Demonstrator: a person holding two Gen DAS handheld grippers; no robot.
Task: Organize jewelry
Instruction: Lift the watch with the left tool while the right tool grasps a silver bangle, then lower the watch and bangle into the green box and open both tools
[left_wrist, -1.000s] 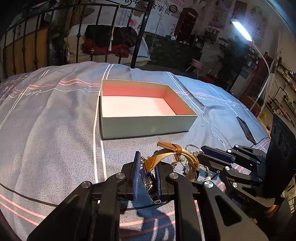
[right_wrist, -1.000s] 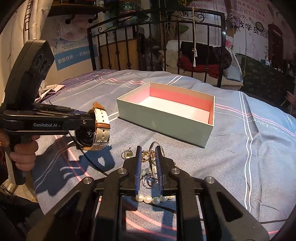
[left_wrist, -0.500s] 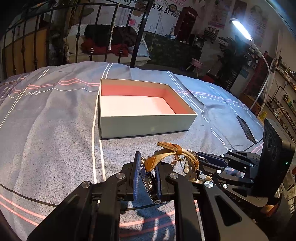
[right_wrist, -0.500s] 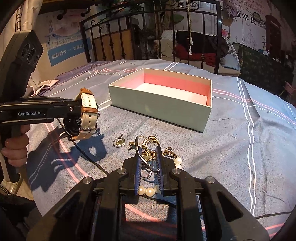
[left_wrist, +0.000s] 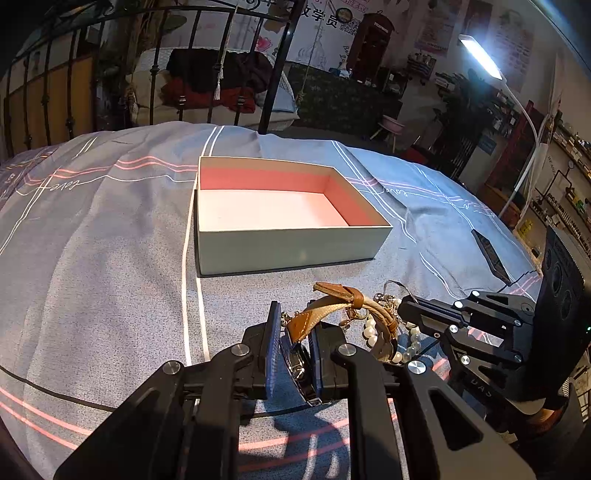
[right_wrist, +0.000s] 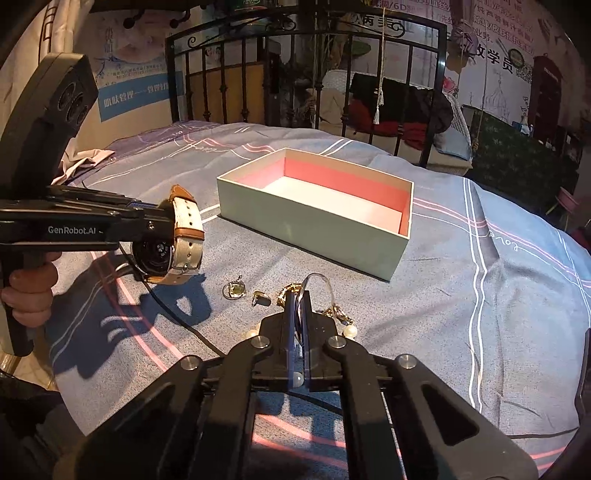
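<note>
While clamping the watch (left_wrist: 295, 354) case edge-on between the blue pads, left gripper (left_wrist: 291, 332) holding it clear of the bedspread (left_wrist: 92, 277), tan strap (left_wrist: 343, 299) looping up and over toward the right. Seen from the right wrist view, same watch (right_wrist: 173, 240) hanging off the left gripper (right_wrist: 147, 225), well apart from the box. Right gripper (right_wrist: 298, 306) nearly pressed together down in the jewelry pile (right_wrist: 295, 295), pinching what looks like a thin clear hoop plus pearl strand (right_wrist: 349, 328); exactly which piece is caught, cannot tell. Loose ring (right_wrist: 234, 290) and small charm (right_wrist: 260, 300) lying just beside on the fabric. Open box (left_wrist: 284, 218) sitting ahead, pink-lined, nothing in it yet. Judging for a good next move: lifting the right slowly so tangled chains are not dragging along, keeping the left grip firm since the strap is overhanging and could be swinging, carrying each load above the rim before releasing, and placing the watch flat at one end, leaving room.
</note>
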